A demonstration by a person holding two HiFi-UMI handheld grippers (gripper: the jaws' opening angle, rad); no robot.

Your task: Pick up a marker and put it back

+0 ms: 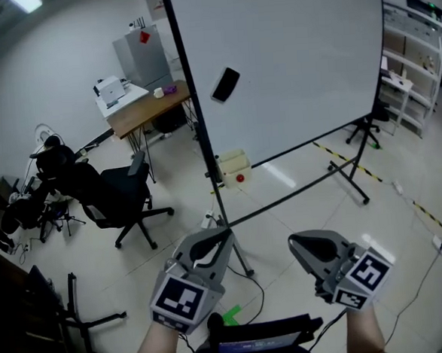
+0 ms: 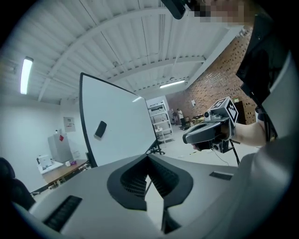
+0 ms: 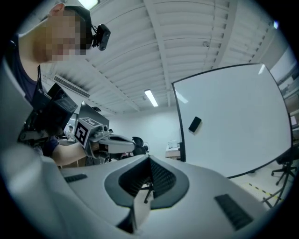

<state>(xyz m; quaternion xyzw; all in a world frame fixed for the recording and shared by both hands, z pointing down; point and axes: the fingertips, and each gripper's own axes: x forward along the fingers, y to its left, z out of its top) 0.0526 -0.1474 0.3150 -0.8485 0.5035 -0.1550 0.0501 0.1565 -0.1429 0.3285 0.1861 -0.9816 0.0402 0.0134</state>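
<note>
The left gripper (image 1: 216, 240) and the right gripper (image 1: 300, 243) are held closed on nothing and aimed at the far whiteboard (image 1: 288, 61), probably because the marker, not made out in any view, is kept there.

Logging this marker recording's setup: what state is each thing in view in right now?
left gripper: shut, empty.
right gripper: shut, empty.
whiteboard: standing on its stand, blank.
black block: stuck on the whiteboard.
office chair: unoccupied.
</note>
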